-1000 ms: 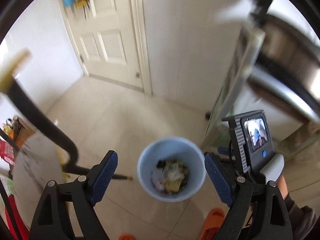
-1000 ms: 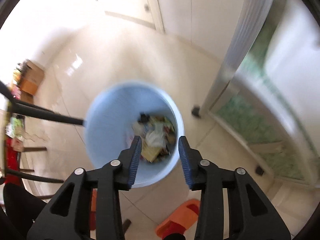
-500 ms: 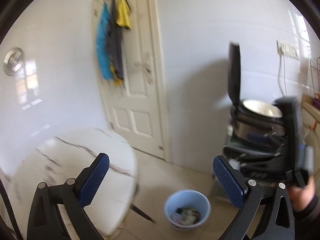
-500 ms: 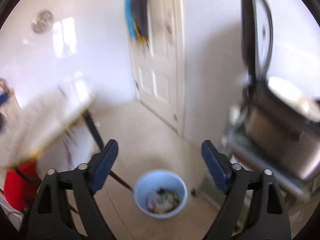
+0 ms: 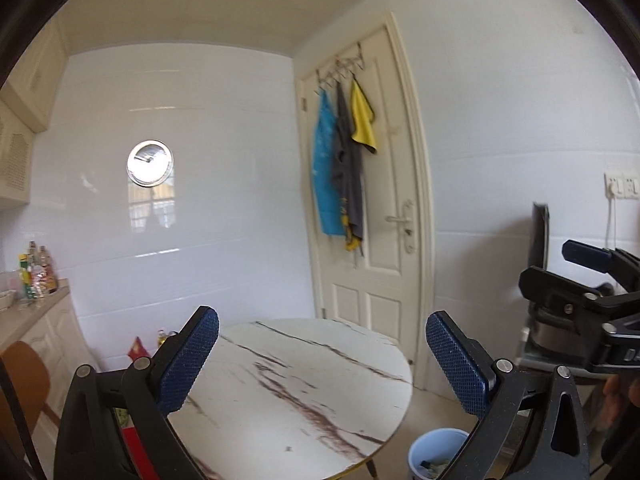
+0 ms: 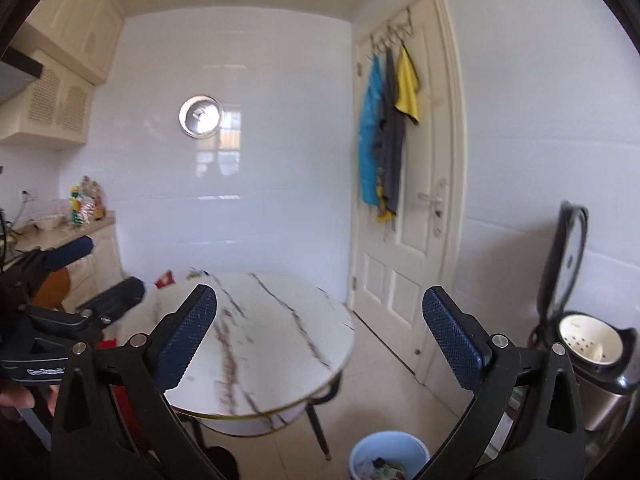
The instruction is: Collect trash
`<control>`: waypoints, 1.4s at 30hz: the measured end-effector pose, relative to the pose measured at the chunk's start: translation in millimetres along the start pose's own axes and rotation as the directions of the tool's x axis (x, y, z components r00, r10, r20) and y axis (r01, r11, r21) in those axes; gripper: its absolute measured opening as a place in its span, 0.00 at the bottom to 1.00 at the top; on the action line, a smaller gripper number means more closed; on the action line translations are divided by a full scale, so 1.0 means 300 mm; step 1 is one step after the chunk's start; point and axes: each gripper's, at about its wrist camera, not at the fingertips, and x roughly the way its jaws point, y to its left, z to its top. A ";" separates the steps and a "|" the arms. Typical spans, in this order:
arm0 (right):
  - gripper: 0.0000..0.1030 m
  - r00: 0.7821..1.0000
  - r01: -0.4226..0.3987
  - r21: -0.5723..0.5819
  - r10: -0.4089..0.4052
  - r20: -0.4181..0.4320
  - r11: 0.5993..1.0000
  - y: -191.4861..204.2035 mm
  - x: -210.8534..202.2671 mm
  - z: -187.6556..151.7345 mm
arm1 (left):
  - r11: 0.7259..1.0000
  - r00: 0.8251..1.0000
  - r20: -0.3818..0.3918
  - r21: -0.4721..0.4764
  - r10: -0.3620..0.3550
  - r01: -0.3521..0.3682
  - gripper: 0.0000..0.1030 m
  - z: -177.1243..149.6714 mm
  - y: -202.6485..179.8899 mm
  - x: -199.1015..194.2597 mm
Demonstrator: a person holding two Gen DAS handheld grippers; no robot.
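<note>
Blue pads on the left gripper (image 5: 322, 364) stand wide apart with nothing between them. The right gripper (image 6: 320, 344) is opening, its jaws also empty. Both face a marble table (image 6: 280, 344). The bin (image 6: 390, 458), holding trash (image 6: 380, 470), sits on the floor at about five o'clock from the table.

Bright daylight; window glare on wall tiles (image 6: 224, 136); fisheye-bent edges.
</note>
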 end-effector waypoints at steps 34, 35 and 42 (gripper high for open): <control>1.00 0.985 -0.068 -0.031 0.072 0.158 0.997 0.348 -0.196 0.046 | 0.978 0.972 0.114 -0.032 0.208 -0.206 1.00 -0.052 -0.041 -0.241; 1.00 0.985 -0.069 -0.030 0.073 0.158 0.997 0.348 -0.196 0.045 | 0.978 0.971 0.114 -0.032 0.209 -0.206 1.00 -0.049 -0.040 -0.234; 1.00 0.985 -0.075 -0.027 0.078 0.154 0.997 0.351 -0.192 0.048 | 0.975 0.967 0.122 -0.025 0.224 -0.223 1.00 -0.072 -0.042 -0.212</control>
